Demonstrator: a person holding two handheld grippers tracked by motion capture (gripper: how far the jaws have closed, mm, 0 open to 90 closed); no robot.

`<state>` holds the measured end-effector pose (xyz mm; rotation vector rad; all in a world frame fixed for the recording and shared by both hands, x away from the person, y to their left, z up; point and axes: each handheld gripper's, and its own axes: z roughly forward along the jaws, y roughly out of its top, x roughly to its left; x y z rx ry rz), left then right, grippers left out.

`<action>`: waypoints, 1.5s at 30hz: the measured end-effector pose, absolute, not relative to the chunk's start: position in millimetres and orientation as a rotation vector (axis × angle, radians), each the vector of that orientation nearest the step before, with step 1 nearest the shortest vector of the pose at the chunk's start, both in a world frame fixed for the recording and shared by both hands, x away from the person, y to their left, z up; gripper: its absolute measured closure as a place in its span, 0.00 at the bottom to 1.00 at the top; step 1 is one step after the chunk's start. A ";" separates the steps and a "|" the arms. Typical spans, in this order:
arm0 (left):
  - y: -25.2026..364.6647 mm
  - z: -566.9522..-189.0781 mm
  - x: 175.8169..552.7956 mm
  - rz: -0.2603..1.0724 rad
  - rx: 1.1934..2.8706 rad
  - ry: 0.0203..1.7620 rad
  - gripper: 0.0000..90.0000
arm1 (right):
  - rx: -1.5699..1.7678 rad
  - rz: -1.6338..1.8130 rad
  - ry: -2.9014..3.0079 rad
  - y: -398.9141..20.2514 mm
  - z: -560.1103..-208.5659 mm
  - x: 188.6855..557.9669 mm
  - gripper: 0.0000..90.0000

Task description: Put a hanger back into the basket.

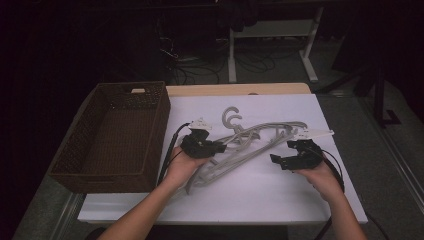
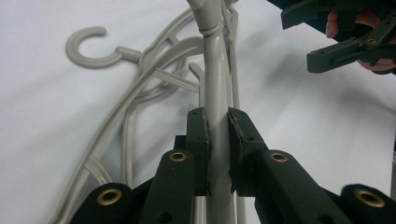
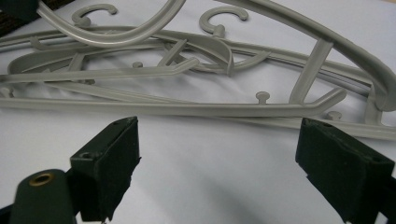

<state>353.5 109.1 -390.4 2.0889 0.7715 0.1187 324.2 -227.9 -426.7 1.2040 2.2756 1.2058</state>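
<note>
On the bench (image 1: pixel 280 200), the left hand-held gripper (image 2: pixel 218 135) clamps a grey hanger (image 2: pixel 215 70); the right hand-held gripper (image 3: pixel 217 158) gapes wide beside the pile, holding nothing.

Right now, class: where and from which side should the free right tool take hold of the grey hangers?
Probably the long straight bar of the nearest hanger, approached level from the near side. It lies across the open right tool, thin enough to fit between the pads, and the left tool already clamps another arm.

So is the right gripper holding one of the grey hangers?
No, the right gripper stands open over the white tabletop, and the grey hangers lie beyond its pads, untouched.
</note>
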 end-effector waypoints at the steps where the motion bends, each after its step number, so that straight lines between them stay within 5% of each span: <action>1: 108.9 -387.9 352.4 0.133 2.084 0.763 0.89 | 1.200 1.207 2.276 -227.8 -426.7 324.3 0.14; 24: 148.5 -299.9 372.3 0.198 2.013 0.709 0.89 | 1.206 1.240 2.258 -230.4 -425.5 323.9 0.15; 34: 210.7 -251.9 383.2 0.261 1.959 0.727 0.89 | 1.207 1.231 2.263 -230.1 -426.4 324.7 0.14; 45: 304.0 -243.2 387.2 0.363 1.909 0.841 0.89 | 1.209 1.219 2.280 -225.6 -428.8 326.5 0.14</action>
